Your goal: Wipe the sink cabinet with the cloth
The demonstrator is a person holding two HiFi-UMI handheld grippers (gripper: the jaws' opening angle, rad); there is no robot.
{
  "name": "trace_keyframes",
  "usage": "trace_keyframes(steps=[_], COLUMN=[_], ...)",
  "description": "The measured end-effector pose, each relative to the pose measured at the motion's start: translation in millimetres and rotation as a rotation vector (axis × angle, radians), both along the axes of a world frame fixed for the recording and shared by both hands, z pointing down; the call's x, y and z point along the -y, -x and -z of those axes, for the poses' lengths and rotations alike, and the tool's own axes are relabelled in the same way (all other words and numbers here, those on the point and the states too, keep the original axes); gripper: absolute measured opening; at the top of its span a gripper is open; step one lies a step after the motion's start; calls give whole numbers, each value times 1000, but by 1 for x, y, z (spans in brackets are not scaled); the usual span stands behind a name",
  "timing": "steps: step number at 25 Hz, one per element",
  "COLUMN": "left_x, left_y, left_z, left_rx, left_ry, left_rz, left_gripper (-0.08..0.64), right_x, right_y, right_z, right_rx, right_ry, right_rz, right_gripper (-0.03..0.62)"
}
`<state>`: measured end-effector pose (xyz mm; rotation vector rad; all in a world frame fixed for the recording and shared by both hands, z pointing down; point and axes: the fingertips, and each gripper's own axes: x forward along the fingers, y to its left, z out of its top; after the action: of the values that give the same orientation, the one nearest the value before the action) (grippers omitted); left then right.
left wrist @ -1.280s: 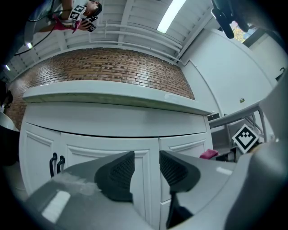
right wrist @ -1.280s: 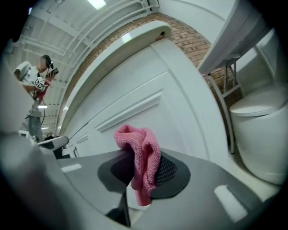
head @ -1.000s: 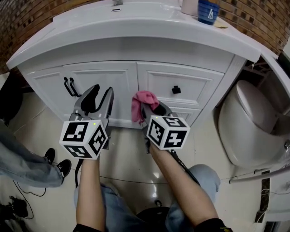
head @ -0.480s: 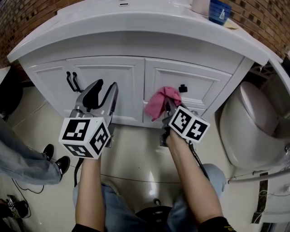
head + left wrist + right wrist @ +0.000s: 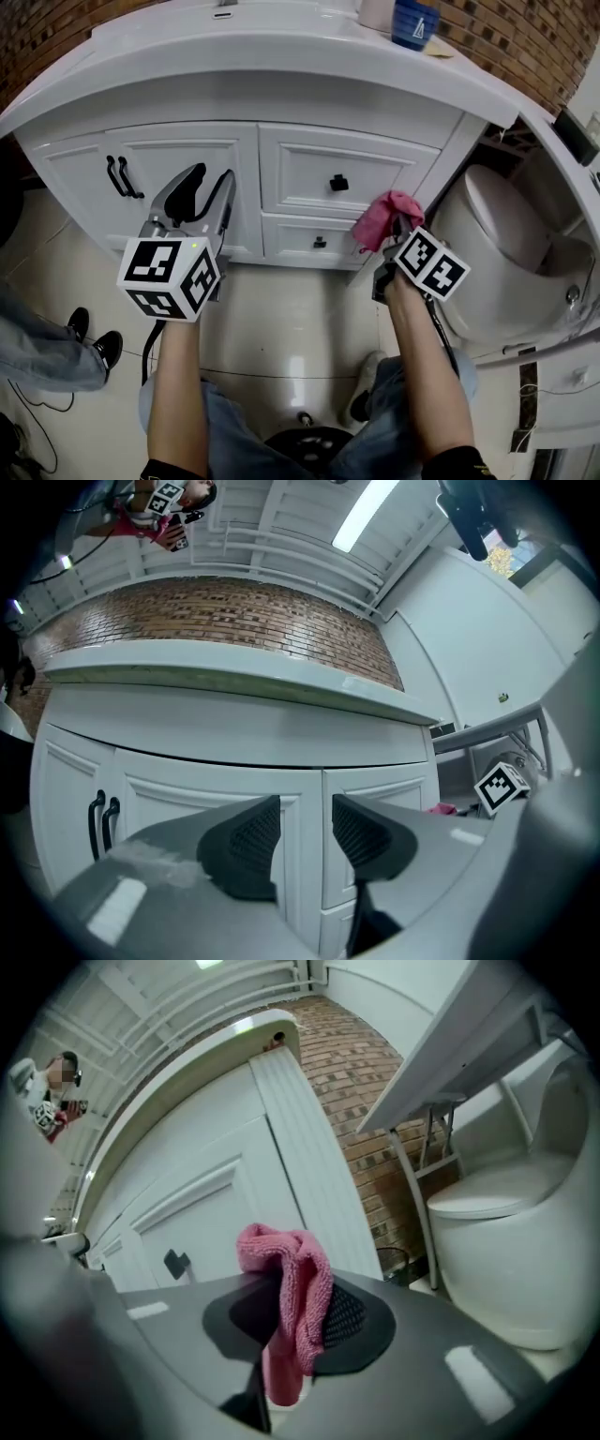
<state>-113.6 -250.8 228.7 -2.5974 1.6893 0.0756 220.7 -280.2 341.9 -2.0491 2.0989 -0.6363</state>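
The white sink cabinet (image 5: 309, 173) fills the upper head view, with two drawers and a door with black handles (image 5: 118, 176). A pink cloth (image 5: 384, 217) is pinched in my right gripper (image 5: 392, 225), shut on it, at the cabinet's right corner post (image 5: 448, 161). In the right gripper view the cloth (image 5: 292, 1307) bunches above and hangs down between the jaws, in front of the fluted post (image 5: 309, 1147). My left gripper (image 5: 202, 192) is open, nothing between its fingers, a short way in front of the left door (image 5: 187, 789).
A white toilet (image 5: 506, 253) stands close to the right of the cabinet, seen also as the toilet (image 5: 516, 1232) in the right gripper view. A blue bottle (image 5: 414, 21) sits on the counter. A bystander's leg and shoes (image 5: 56, 347) are at the left.
My right gripper has carried the pink cloth rightwards along the cabinet front, from the middle drawers to the right corner post. The left gripper stays open in about the same place.
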Motion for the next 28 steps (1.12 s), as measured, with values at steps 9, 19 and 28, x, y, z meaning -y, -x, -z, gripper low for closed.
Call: trace_keyframes(steps=[9, 19, 28], left_x=[-1, -10, -10], left_y=[0, 20, 42], left_z=[-2, 3, 2], left_rx=[14, 5, 25], left_ry=[3, 2, 4], left_rz=[3, 46, 72], left_gripper=[169, 169, 169], right_x=[2, 8, 24], right_y=[50, 266, 212], right_z=[-17, -32, -53], right_rx=[90, -16, 66], right_ry=[31, -68, 37], right_rz=[90, 542, 432], right_gripper=[79, 72, 72])
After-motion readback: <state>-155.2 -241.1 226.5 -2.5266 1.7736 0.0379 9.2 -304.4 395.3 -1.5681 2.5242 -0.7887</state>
